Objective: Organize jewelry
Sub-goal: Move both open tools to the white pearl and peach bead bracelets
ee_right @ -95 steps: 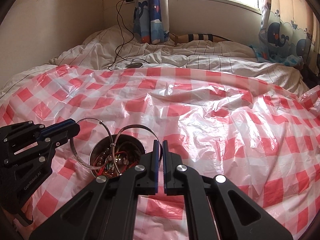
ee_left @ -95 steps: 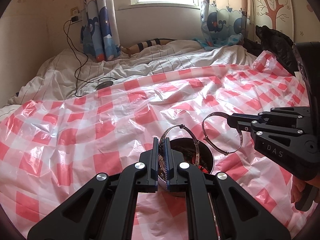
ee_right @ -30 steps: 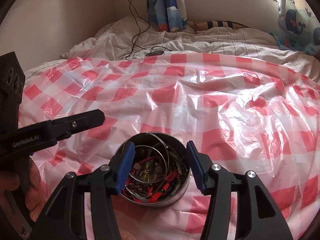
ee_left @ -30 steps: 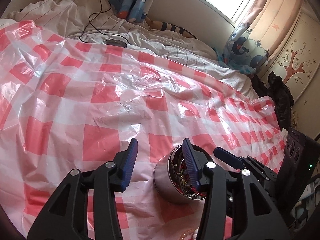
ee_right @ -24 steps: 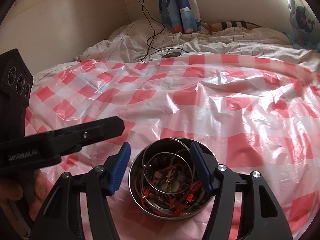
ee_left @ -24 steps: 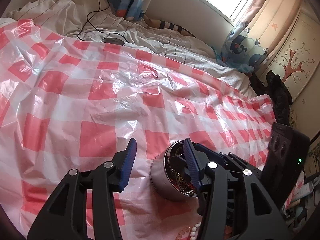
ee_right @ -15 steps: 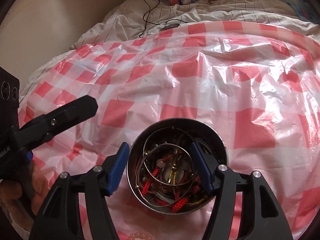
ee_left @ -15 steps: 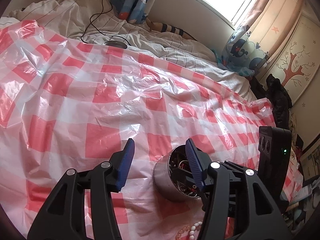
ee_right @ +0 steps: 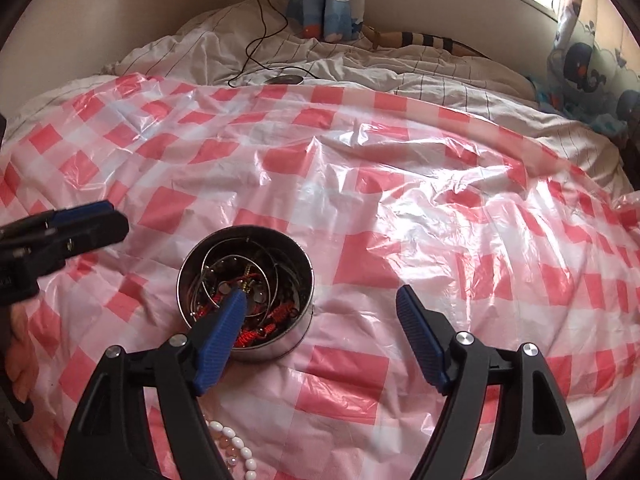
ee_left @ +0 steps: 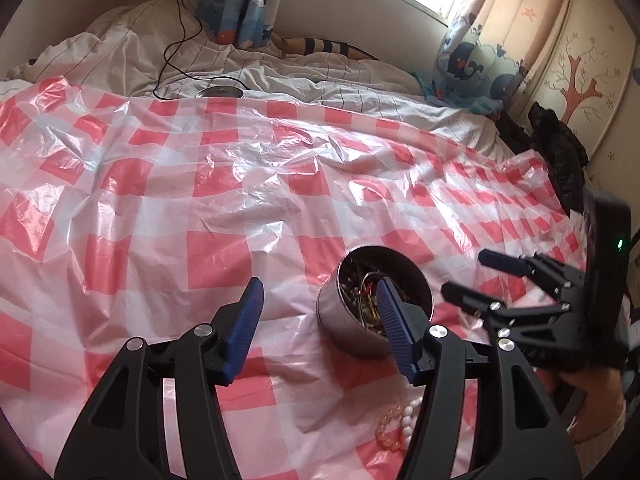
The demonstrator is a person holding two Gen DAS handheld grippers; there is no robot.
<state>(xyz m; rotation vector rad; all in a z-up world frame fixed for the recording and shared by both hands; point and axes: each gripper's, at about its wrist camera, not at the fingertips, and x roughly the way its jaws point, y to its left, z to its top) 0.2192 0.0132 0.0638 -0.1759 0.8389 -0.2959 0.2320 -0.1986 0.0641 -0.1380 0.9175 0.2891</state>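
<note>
Your left gripper [ee_left: 318, 322] and right gripper [ee_right: 320, 322] both gaped, empty. Tin [ee_right: 244, 292] on the checked sheet [ee_right: 400, 208] already held bangles and chains; only the bead strand [ee_right: 232, 446] beside it looked left.

We had both grippers shut on wire bangles over the metal tin [ee_right: 245, 295]. Now the bangles [ee_right: 236, 276] lie inside it, the left gripper [ee_left: 318, 302] and right gripper [ee_right: 320, 300] gape empty, and a bead bracelet [ee_right: 234, 446] shows near us.
</note>
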